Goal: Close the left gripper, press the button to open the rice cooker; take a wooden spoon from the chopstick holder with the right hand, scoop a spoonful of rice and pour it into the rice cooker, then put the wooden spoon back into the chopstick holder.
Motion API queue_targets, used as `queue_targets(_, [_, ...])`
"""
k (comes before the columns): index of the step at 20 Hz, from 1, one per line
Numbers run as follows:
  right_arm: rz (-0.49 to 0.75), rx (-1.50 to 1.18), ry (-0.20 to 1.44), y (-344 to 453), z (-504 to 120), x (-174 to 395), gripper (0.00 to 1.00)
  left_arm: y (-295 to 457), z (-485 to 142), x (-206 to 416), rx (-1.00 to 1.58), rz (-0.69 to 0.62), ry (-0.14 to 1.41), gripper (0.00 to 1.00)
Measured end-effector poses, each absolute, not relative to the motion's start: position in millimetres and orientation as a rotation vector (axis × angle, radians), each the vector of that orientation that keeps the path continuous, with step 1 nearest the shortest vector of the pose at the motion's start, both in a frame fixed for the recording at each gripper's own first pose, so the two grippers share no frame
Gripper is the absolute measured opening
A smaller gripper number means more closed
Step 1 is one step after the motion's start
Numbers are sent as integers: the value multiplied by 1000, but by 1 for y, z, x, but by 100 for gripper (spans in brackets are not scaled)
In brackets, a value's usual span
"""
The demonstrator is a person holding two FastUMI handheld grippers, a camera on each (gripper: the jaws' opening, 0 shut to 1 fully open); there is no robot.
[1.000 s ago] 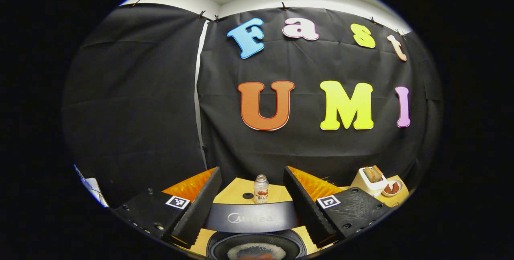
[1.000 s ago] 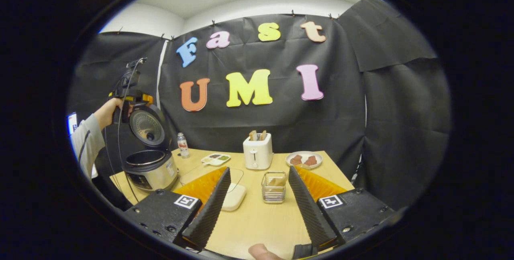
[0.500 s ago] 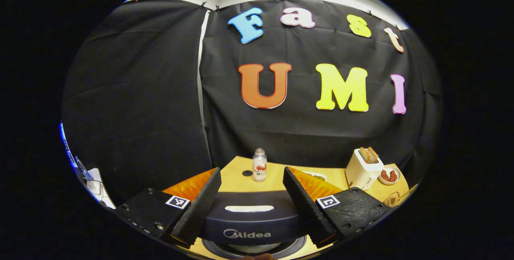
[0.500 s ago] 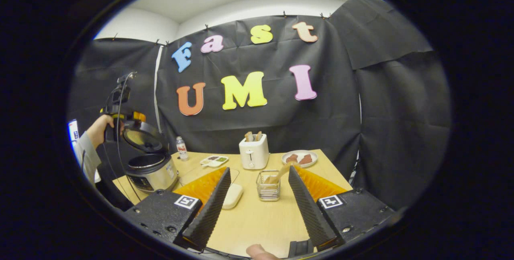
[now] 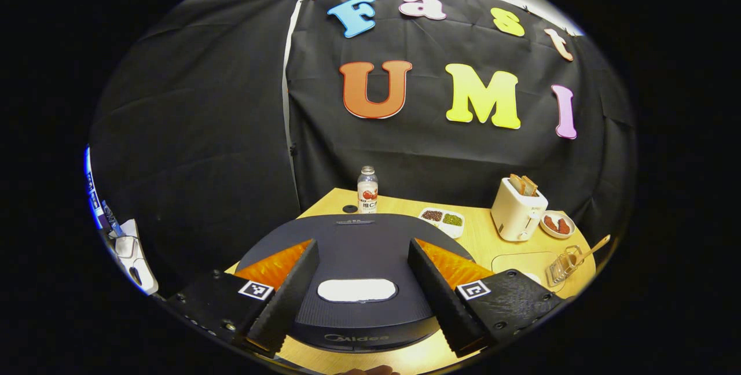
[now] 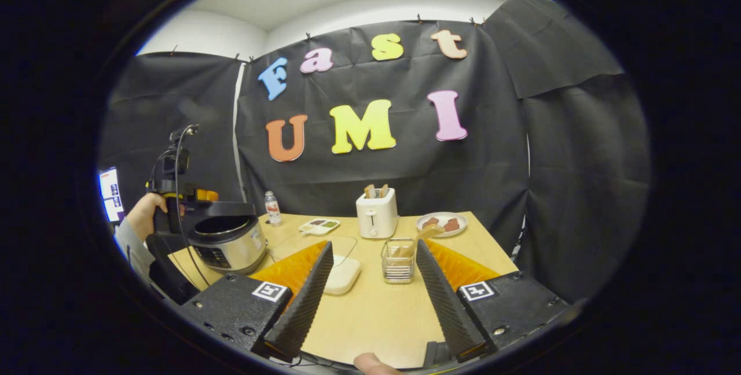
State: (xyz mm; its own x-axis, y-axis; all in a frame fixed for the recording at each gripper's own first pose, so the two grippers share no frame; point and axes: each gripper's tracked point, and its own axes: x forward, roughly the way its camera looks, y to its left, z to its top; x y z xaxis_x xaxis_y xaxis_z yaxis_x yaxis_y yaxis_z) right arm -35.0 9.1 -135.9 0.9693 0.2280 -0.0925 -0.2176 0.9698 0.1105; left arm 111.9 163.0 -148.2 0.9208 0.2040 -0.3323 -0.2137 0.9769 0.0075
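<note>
We see the left gripper (image 5: 356,291) spread wide over the rice cooker (image 6: 227,242) lid (image 5: 356,247), which sits nearly level. Our right gripper (image 6: 370,300) hangs wide and empty above the table (image 6: 376,311); the wooden spoon (image 6: 425,235) stands in the chopstick holder (image 6: 397,260).

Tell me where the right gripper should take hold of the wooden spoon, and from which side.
Grip the wooden spoon on its bare handle above the chopstick holder. It leans up and to the right, so come from above, fingers either side of the shaft; the lower end sits inside the wire.

"Midea" stands faintly on the rice cooker (image 5: 356,282) lid's front edge
</note>
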Motion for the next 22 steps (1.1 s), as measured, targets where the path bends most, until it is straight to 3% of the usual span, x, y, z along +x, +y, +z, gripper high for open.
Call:
queue_targets(1, [228,99,109,11,-138,-36,90,163,-150,110,-32,216,339,100])
queue_targets(11, [250,86,134,23,-150,-40,93,151,-186,76,-16,224,372,100])
queue_targets(12, [251,89,142,25,-153,-39,90,149,-186,71,-16,222,361,100])
queue_targets(22, [271,74,165,39,-160,-41,94,143,-187,57,12,247,212,100])
